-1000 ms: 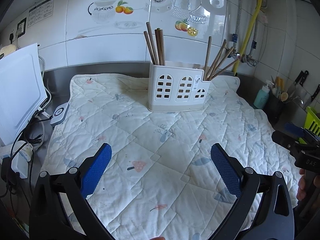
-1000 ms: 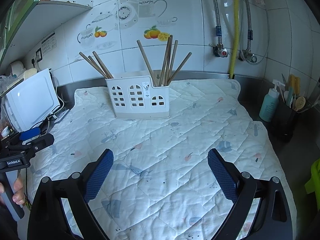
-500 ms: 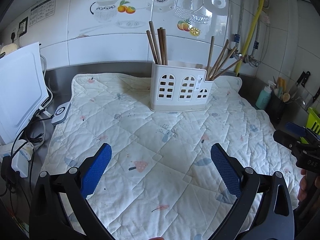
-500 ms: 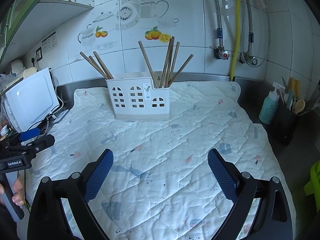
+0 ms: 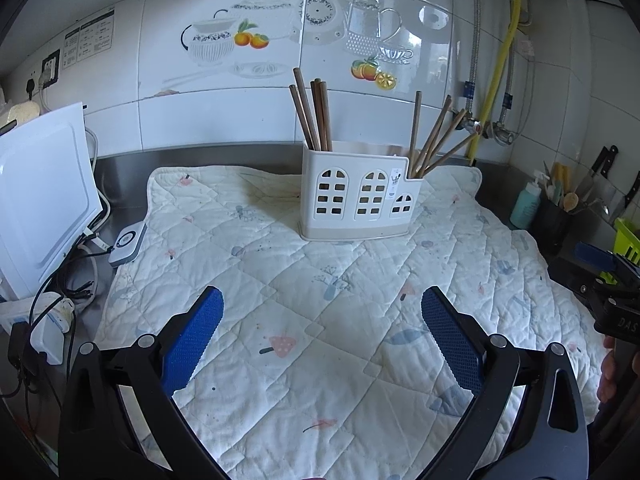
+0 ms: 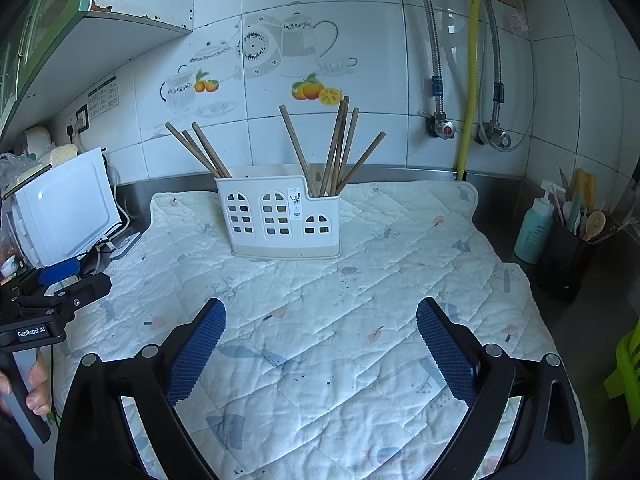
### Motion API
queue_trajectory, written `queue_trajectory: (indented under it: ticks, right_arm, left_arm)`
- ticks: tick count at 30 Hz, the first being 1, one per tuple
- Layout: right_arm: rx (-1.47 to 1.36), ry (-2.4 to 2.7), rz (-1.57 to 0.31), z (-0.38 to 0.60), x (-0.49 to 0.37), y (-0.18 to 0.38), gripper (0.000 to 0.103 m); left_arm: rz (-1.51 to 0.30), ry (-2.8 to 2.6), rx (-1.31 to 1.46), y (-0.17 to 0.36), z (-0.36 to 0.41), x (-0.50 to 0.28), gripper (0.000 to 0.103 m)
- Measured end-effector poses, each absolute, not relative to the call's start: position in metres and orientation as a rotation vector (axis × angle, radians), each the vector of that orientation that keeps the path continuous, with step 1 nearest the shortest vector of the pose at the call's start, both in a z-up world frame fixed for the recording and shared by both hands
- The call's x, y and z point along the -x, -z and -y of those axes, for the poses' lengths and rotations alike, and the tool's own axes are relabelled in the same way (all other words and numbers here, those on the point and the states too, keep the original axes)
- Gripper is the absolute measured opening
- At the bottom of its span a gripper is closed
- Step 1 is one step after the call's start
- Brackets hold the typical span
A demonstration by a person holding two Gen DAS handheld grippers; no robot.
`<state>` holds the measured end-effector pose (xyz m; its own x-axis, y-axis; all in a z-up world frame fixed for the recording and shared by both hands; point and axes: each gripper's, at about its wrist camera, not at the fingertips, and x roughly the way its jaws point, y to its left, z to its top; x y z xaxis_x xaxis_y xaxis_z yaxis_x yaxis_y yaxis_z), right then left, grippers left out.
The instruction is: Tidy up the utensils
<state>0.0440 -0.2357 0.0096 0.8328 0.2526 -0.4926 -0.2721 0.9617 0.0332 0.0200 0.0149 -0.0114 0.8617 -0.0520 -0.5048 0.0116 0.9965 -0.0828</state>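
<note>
Two grippers hover low over a quilted mat [image 5: 320, 280], both spread wide and holding nothing: the left gripper [image 5: 322, 312] and the right gripper [image 6: 320, 320]. Straight ahead of both, well apart, a white utensil caddy [image 5: 360, 200] stands near the mat's far edge. Wooden chopsticks [image 5: 316, 116] stand in it, long axes near upright, tips fanning upward in two clusters. Neither gripper looks clearly nearer.
</note>
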Motion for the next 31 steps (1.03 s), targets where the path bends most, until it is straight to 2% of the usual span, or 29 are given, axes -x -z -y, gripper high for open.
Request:
queue_trajectory:
  ticks: [31]
  right_arm:
    - [0.046,-0.283,-0.499,0.2332,-0.0418,-0.0118,0.093]
  left_arm:
    - [-0.508,0.045,0.040,0.0103,-0.0075,-0.0187,0.098]
